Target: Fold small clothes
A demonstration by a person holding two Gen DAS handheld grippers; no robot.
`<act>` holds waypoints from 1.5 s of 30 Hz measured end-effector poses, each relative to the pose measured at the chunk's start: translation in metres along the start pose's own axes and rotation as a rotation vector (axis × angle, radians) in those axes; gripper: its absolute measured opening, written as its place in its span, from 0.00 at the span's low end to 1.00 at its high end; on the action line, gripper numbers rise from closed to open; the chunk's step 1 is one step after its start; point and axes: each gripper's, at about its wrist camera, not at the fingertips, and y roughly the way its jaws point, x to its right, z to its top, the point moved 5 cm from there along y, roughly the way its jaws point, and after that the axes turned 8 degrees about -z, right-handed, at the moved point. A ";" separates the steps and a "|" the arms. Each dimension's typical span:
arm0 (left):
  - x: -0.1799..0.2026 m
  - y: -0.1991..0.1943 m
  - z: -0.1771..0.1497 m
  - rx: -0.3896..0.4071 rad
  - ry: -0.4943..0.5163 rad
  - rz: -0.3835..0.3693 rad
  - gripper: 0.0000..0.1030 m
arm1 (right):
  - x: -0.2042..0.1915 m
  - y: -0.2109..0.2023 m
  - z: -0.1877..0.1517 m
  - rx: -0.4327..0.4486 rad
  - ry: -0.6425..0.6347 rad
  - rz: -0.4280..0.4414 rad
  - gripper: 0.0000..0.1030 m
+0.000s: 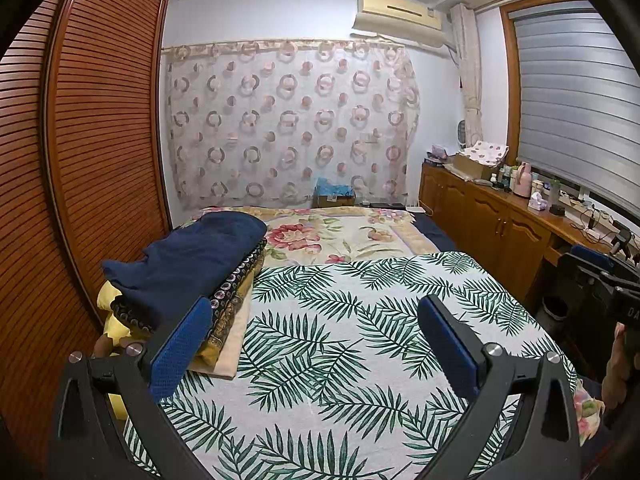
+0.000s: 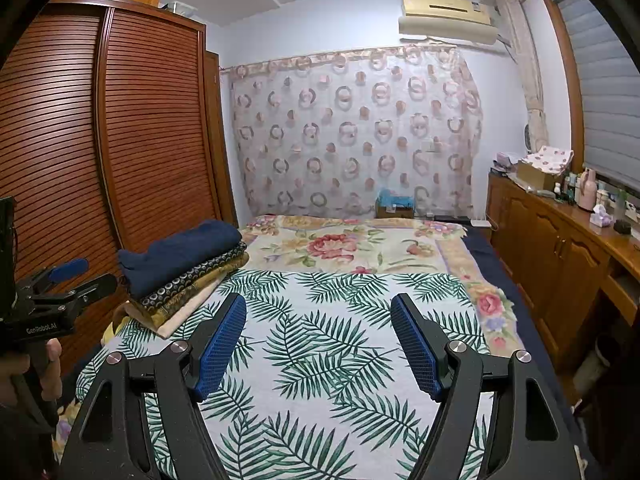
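A stack of folded clothes (image 1: 188,276) lies at the bed's left edge, navy piece on top, dark patterned, yellow and beige pieces under it; it also shows in the right wrist view (image 2: 180,264). My left gripper (image 1: 316,316) is open and empty, held above the palm-leaf sheet (image 1: 340,340), its left finger just beside the stack. My right gripper (image 2: 318,312) is open and empty above the same sheet (image 2: 320,360), to the right of the stack. The left gripper also shows at the left edge of the right wrist view (image 2: 68,276).
A floral blanket (image 1: 340,236) covers the far half of the bed. A louvred wooden wardrobe (image 1: 80,160) stands close on the left. A wooden cabinet (image 2: 560,248) with bottles and boxes runs along the right. A patterned curtain (image 2: 352,132) hangs behind the bed.
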 end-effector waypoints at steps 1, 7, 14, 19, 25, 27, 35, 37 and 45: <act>0.000 0.000 0.000 0.000 0.000 -0.001 1.00 | 0.000 -0.001 0.000 0.001 0.000 0.000 0.74; -0.001 0.000 0.000 0.001 0.000 0.000 1.00 | 0.001 0.000 -0.001 0.001 0.000 0.001 0.74; -0.001 -0.001 -0.001 0.001 -0.002 0.002 1.00 | 0.002 -0.002 -0.002 0.001 -0.005 -0.001 0.74; -0.001 -0.001 0.000 0.002 -0.001 0.002 1.00 | 0.002 -0.002 -0.002 0.002 -0.005 0.000 0.74; 0.000 0.000 0.001 0.003 -0.001 0.004 1.00 | 0.003 -0.004 -0.001 0.004 -0.006 0.003 0.74; 0.000 0.000 0.001 0.003 -0.001 0.004 1.00 | 0.003 -0.004 -0.001 0.004 -0.008 0.003 0.74; 0.000 0.000 0.000 0.004 -0.001 0.003 1.00 | 0.004 -0.004 -0.002 0.004 -0.008 0.004 0.74; 0.000 -0.001 0.001 0.004 -0.001 0.003 1.00 | 0.004 -0.004 -0.002 0.004 -0.008 0.003 0.74; 0.000 -0.001 -0.001 0.005 -0.001 0.004 1.00 | 0.006 -0.004 -0.001 0.004 -0.007 0.005 0.74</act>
